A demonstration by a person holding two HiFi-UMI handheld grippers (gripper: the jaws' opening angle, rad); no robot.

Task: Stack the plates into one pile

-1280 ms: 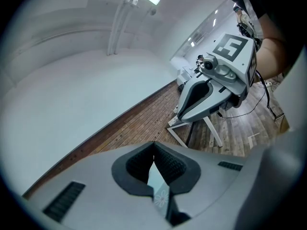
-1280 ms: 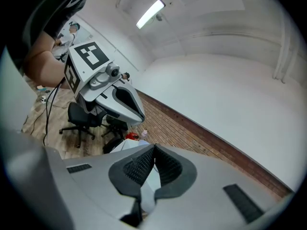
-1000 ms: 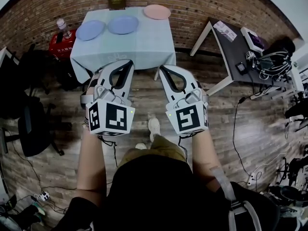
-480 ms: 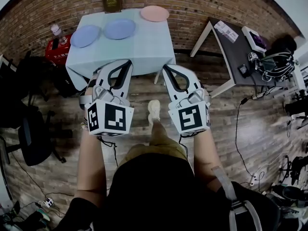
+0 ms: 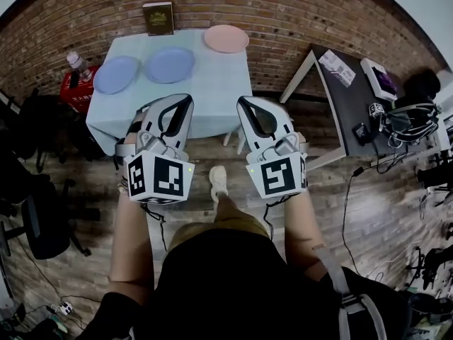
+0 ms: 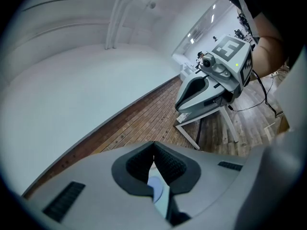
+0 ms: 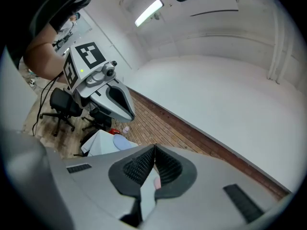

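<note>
Three plates lie apart on the pale-clothed table (image 5: pixel 212 98) in the head view: a blue plate (image 5: pixel 116 74) at the left, a second blue plate (image 5: pixel 169 64) beside it, and a pink plate (image 5: pixel 226 38) at the back right. My left gripper (image 5: pixel 187 98) hangs before the table's near edge, shut and empty. My right gripper (image 5: pixel 243 101) is level with it, also shut and empty. In the left gripper view the pads meet at the left gripper (image 6: pixel 153 145). In the right gripper view the right gripper (image 7: pixel 154 148) is closed too, with a blue plate (image 7: pixel 123 142) beyond.
A brown book (image 5: pixel 158 18) stands at the table's back edge against the brick wall. A red box (image 5: pixel 71 85) with a bottle sits left of the table. Black office chairs (image 5: pixel 35 218) stand at the left, a dark desk (image 5: pixel 340 83) with cables at the right.
Both grippers have moved forward with the person's steps. The table now sits nearer and lower in the head view, and the jaw tips reach its near edge. Both stay shut.
</note>
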